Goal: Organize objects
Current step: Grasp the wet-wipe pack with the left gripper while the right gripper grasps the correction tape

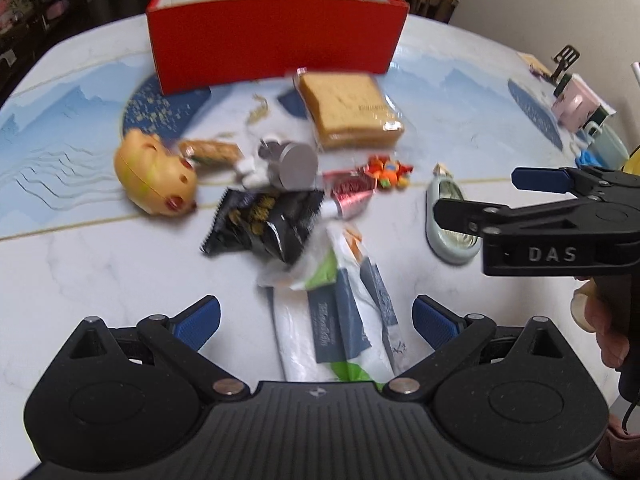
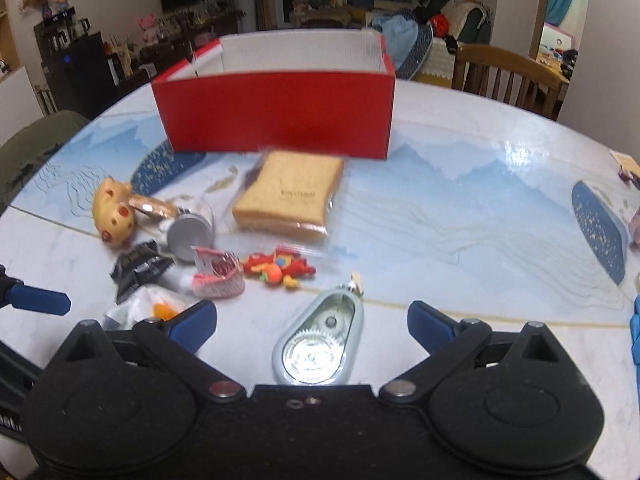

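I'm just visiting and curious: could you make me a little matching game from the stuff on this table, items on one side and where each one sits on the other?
Things:
1. wrapped bread
2. correction tape dispenser
3. yellow pig toy
4. red box

Places:
A. at the far left of the pile
B. farthest back on the table, open at the top
C. between the right gripper's open fingers
D. just in front of the box

Pairs: 1-D, 2-C, 3-A, 4-B
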`<action>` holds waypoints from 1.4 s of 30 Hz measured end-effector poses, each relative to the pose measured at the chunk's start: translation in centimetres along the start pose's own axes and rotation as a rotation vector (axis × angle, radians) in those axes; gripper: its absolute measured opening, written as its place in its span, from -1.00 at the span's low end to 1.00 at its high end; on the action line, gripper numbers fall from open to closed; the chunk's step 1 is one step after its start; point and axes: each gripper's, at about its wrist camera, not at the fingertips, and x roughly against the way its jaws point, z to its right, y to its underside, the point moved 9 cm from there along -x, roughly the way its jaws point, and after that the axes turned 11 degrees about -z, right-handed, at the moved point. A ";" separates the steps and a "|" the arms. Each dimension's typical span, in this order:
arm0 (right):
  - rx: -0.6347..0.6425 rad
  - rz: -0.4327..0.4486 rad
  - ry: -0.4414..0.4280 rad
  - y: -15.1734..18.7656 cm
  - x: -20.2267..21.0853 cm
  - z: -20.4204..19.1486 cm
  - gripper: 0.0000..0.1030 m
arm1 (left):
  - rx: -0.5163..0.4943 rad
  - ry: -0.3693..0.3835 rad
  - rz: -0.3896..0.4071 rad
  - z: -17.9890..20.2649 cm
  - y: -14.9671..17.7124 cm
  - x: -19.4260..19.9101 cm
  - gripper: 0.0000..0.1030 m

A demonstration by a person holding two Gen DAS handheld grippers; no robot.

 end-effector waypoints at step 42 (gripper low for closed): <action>-0.045 -0.143 0.065 2.1 -3.3 0.0 0.04 | -0.135 -0.033 -0.064 1.8 1.3 -1.9 -0.10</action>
